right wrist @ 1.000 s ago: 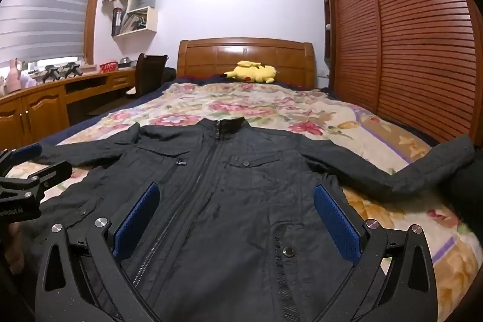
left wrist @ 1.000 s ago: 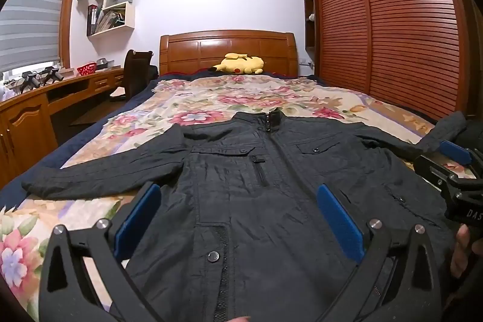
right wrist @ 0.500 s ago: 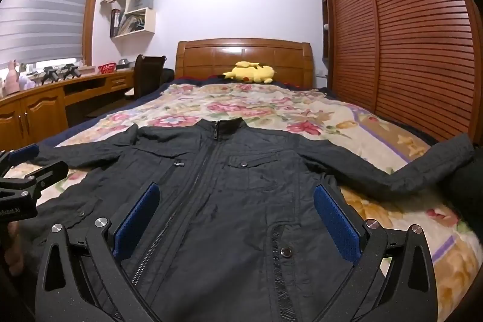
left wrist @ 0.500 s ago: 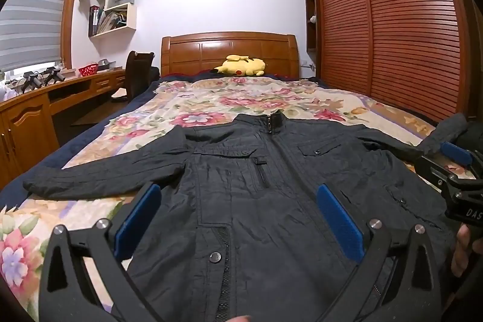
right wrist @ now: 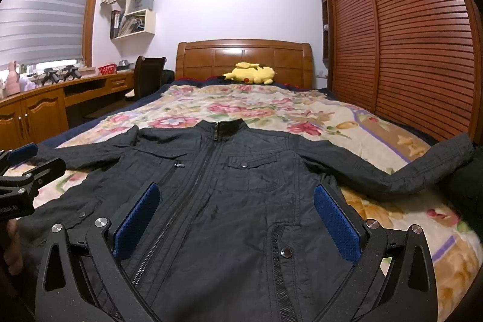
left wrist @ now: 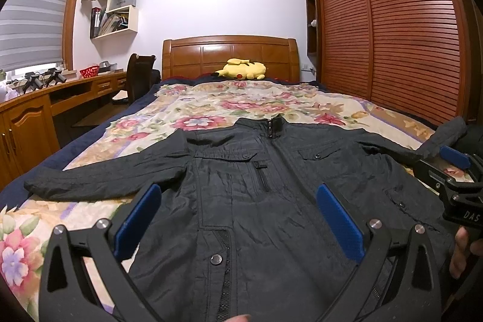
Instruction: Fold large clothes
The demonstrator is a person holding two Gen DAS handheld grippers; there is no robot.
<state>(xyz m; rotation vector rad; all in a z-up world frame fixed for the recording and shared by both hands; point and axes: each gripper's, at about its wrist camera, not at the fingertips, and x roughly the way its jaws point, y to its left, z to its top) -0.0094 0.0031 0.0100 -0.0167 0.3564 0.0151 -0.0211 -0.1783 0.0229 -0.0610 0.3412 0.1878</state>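
A dark grey zip jacket (left wrist: 259,186) lies flat, front up, on the floral bed cover (left wrist: 211,104), collar toward the headboard, both sleeves spread out sideways. It also fills the middle of the right wrist view (right wrist: 229,189). My left gripper (left wrist: 238,216) is open and empty, hovering over the jacket's lower left half. My right gripper (right wrist: 235,216) is open and empty over the lower right half. The right gripper also shows at the right edge of the left wrist view (left wrist: 452,171), and the left gripper at the left edge of the right wrist view (right wrist: 27,168).
A yellow plush toy (left wrist: 241,70) lies by the wooden headboard (left wrist: 229,53). A wooden desk (left wrist: 45,104) and chair (left wrist: 140,77) stand left of the bed. Slatted wardrobe doors (left wrist: 392,29) run along the right side.
Both grippers have risen and tilted slightly, so the jacket sits a little lower in view. The jacket has not moved and both grippers stay open.
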